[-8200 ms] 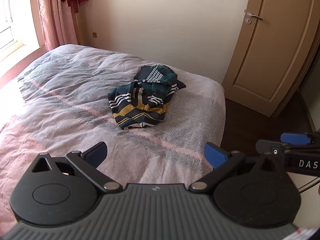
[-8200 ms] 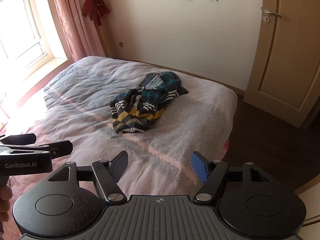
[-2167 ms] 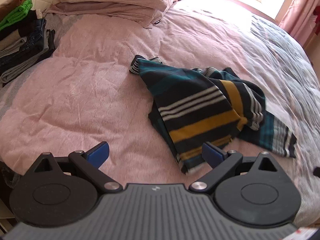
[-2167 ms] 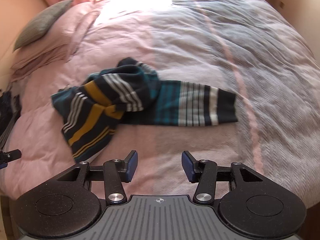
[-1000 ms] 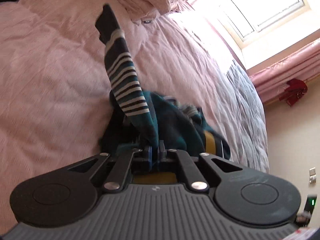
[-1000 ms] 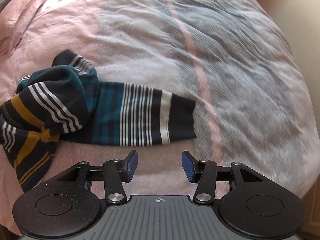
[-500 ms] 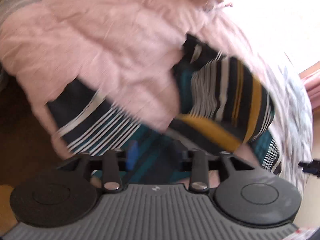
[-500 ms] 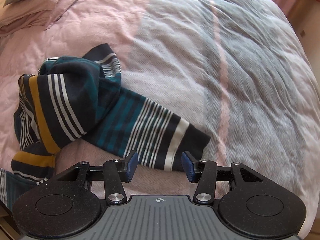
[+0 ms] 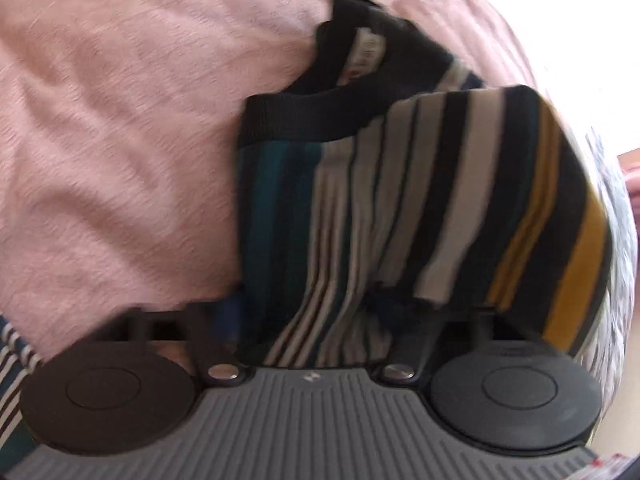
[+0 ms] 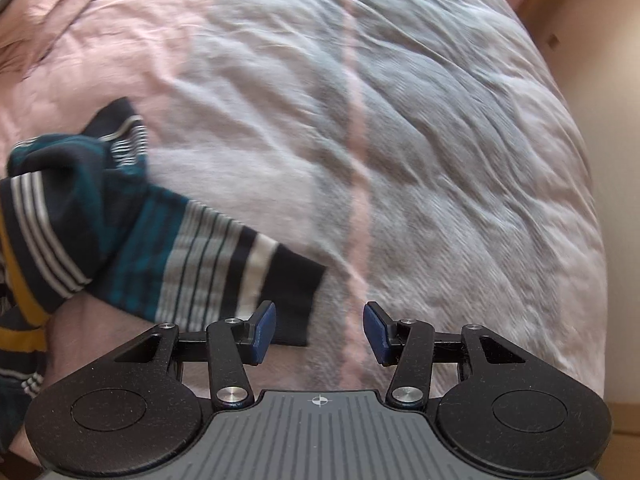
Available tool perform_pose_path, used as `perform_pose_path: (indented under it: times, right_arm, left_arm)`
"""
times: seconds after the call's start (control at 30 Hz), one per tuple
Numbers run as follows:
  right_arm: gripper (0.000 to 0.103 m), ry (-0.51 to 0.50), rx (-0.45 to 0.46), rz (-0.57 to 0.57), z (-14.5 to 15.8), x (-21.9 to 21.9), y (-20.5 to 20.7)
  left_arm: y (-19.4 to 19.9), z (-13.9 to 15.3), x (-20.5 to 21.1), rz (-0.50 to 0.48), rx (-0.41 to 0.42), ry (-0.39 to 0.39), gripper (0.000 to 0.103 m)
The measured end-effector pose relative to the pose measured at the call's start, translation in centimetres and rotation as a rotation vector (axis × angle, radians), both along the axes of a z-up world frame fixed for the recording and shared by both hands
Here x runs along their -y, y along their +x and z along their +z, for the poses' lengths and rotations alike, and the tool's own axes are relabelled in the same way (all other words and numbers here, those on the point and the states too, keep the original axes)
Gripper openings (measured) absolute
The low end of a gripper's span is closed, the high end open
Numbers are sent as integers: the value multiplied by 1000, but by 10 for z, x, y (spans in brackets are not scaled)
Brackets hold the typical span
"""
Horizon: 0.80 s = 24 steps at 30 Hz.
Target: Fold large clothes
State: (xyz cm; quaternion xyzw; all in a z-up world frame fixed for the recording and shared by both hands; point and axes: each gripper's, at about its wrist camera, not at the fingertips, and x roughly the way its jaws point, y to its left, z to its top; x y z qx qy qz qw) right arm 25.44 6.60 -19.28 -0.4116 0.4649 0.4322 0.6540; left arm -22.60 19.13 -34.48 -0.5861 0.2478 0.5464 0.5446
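Note:
A striped sweater [image 9: 400,208] in dark navy, teal, white and mustard lies bunched on the bed, its collar and label [image 9: 366,54] turned up. My left gripper [image 9: 316,316] is pushed into it. The left fingertip [image 9: 230,316] shows at the fabric's edge, the other is buried, and the cloth sags between the spread fingers. In the right wrist view one sleeve [image 10: 224,272] stretches out from the heap, its dark cuff [image 10: 298,300] just behind the left pad of my right gripper [image 10: 320,332]. That gripper is open and holds nothing.
The bed cover [image 10: 440,160] is grey with a pink stripe on the right, plain pink [image 9: 120,120] on the left. A pillow edge [image 10: 36,4] is at the far left. The mattress drops off to the right towards a wall [image 10: 600,60] and wooden floor [image 10: 624,420].
My left gripper has closed in on the sweater, which now fills its view and covers the fingers. In the right view the sleeve has shifted left, from between the fingers to beside the left pad.

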Motion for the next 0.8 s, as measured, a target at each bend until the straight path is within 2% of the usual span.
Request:
perform_pose_path:
  times: [0.03, 0.13, 0.23, 0.33, 0.43, 0.53, 0.63, 0.7, 0.8]
  right_arm:
    - [46, -10, -3, -18, -2, -3, 2]
    - [46, -12, -39, -9, -6, -21, -5]
    - [46, 20, -56, 94, -8, -47, -34]
    - [46, 94, -94, 261, -4, -76, -77]
    - [46, 189, -215, 451, 3, -102, -127]
    - [46, 257, -374, 643, 8, -125, -186]
    - [46, 270, -497, 857, 5, -145, -254]
    - [46, 275, -497, 995, -5, -157, -297]
    - [46, 226, -385, 1147, -45, -185, -356]
  left_arm:
    - [1, 3, 1, -9, 7, 4, 12]
    - [-13, 27, 22, -12, -18, 45, 10]
    - [-56, 58, 61, 11, -70, 63, 11]
    - [-112, 83, 105, 93, -179, 21, 11]
    - [-157, 95, 138, 183, -288, -28, 11]
    - [-180, 98, 152, 245, -350, -50, 11]
    - [-185, 93, 148, 235, -372, -59, 11]
    - [-180, 84, 138, 227, -391, -83, 11]
    - [-183, 78, 131, 273, -373, -103, 12]
